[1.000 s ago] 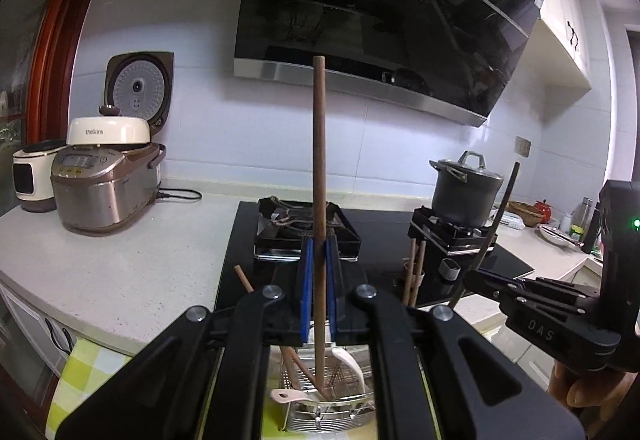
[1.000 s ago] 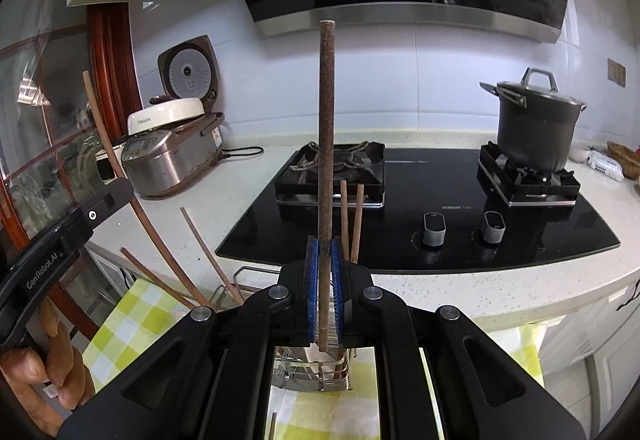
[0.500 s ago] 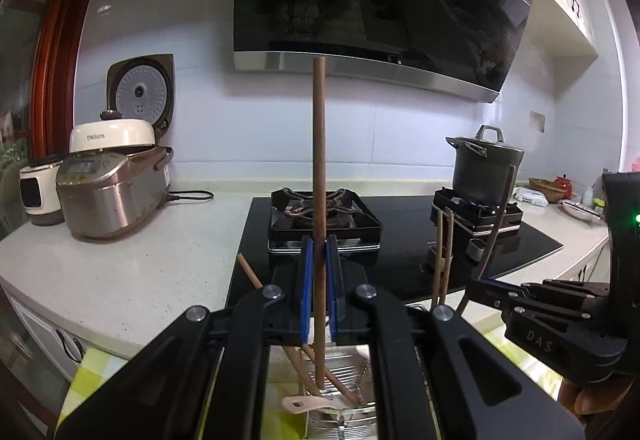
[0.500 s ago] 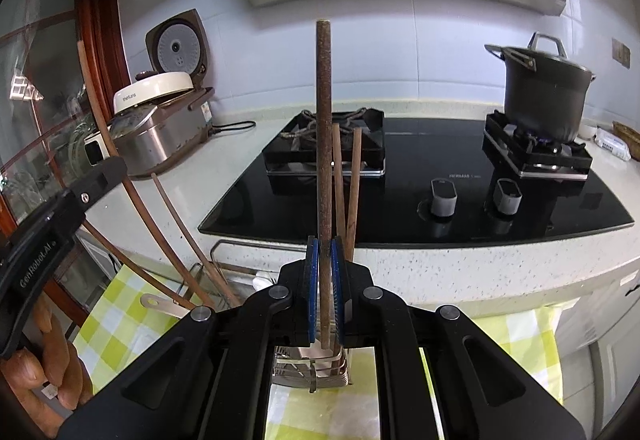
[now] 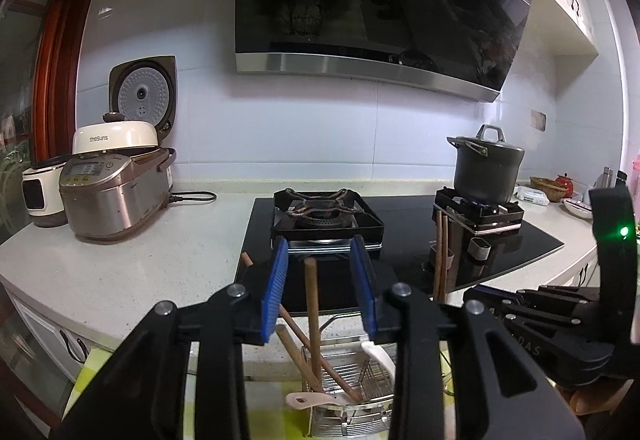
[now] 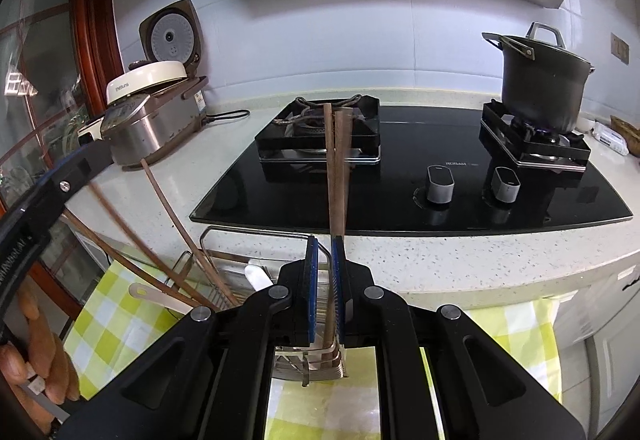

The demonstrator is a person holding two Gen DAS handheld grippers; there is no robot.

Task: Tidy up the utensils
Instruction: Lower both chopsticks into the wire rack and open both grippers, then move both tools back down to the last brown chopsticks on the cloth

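My left gripper (image 5: pixel 320 286) hangs over a wire utensil basket (image 5: pixel 348 396), its jaws opening wide. Between the blue pads a brown chopstick (image 5: pixel 311 304) stands loose in the basket, touching neither pad. Other chopsticks and a white spoon (image 5: pixel 304 399) lean in the same basket. My right gripper (image 6: pixel 325 292) sits low over the holder's end compartment (image 6: pixel 320 364), and its jaws are opening a little. A chopstick (image 6: pixel 329 316) runs down between its pads beside the upright pair (image 6: pixel 338 167), and the left pad stands off it.
The basket rests on a yellow checked cloth (image 6: pixel 108 312) below the white counter's edge (image 6: pixel 440 260). Behind are a black gas hob (image 5: pixel 328 215), a dark pot (image 5: pixel 486 171) on the right burner and a rice cooker (image 5: pixel 116 195). A hand (image 6: pixel 36 352) holds the left gripper.
The left jaws have opened and their chopstick has dropped into the basket. The right gripper has sunk, its jaws have parted slightly and its tall chopstick has slid down.
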